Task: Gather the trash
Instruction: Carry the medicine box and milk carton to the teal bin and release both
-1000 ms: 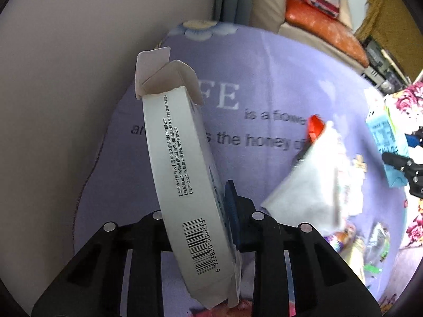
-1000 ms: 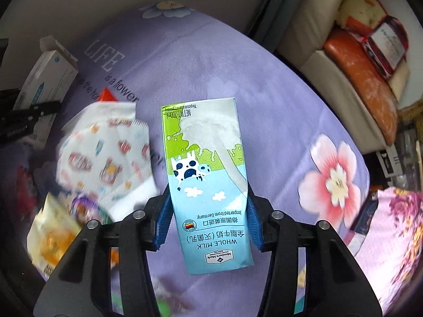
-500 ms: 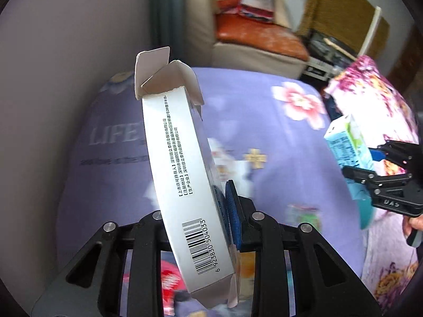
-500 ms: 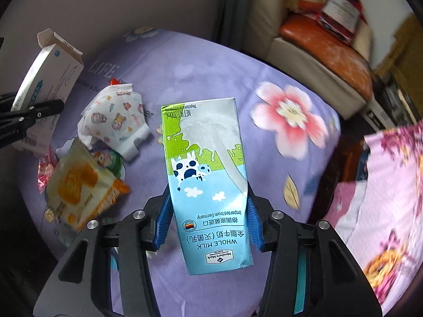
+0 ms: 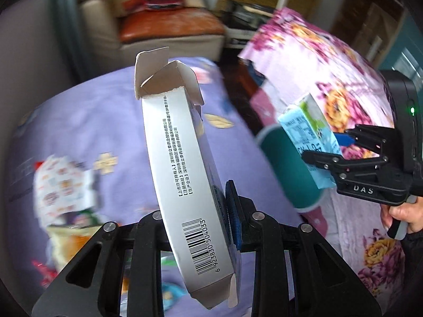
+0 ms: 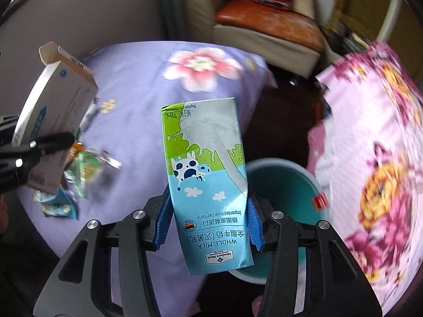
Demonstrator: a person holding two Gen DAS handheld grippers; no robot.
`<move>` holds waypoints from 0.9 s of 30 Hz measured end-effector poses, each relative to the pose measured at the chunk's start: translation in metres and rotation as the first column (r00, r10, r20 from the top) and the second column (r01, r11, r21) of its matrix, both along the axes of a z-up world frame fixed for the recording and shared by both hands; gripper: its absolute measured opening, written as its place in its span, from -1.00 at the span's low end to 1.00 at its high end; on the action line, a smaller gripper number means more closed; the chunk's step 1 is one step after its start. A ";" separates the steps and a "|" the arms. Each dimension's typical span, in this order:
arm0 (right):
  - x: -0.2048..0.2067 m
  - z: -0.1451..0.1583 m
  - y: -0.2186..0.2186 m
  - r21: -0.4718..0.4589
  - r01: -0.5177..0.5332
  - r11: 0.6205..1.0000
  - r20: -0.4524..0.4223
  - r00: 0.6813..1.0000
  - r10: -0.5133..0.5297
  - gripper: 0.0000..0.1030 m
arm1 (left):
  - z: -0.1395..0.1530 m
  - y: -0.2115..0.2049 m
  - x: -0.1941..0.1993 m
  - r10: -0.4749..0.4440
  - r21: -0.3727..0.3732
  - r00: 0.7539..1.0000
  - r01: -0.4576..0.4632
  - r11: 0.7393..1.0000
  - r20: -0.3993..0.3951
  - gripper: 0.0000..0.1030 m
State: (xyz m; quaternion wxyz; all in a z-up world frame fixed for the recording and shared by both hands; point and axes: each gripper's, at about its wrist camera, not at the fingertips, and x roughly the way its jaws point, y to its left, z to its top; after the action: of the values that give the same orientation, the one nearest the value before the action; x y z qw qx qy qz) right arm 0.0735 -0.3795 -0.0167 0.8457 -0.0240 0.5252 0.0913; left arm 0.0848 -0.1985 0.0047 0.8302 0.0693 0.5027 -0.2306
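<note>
My left gripper (image 5: 197, 224) is shut on a long white cardboard box (image 5: 182, 174) with a barcode and an open top flap, held up over the purple table. The box also shows in the right wrist view (image 6: 53, 111). My right gripper (image 6: 208, 224) is shut on a blue and green milk carton (image 6: 208, 185), held above a teal bin (image 6: 285, 185). The left wrist view shows the carton (image 5: 309, 140) and right gripper (image 5: 343, 153) over the bin (image 5: 288, 169).
A purple flowered cloth (image 6: 148, 97) covers the table, with snack wrappers (image 6: 87, 166) and a printed mask (image 5: 63, 187) lying on it. A pink flowered bed (image 6: 375, 158) lies to the right of the bin. A sofa (image 6: 267, 26) stands behind.
Both grippers have swung to the right with their loads. The teal bin has come into view under the milk carton, and the wrappers have slid to the left of the views.
</note>
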 end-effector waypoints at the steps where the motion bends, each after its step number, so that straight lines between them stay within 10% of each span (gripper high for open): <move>1: -0.003 -0.002 -0.013 0.007 0.023 1.000 -0.003 1.000 -0.023 -0.10 | -0.003 -0.009 -0.001 -0.015 0.002 1.000 0.015 1.000 0.000 -0.46; 27: -0.016 -0.059 -0.138 0.046 0.226 0.973 -0.124 0.968 -0.219 -0.09 | -0.099 -0.177 0.020 -0.245 0.043 0.960 0.253 0.967 -0.138 -0.31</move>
State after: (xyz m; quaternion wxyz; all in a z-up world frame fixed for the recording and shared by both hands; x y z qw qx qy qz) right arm 0.0572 -0.5176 -0.0756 0.8184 0.0659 0.5707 0.0130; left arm 0.1047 -0.3752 -0.0938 0.7573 0.1414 0.5502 -0.3221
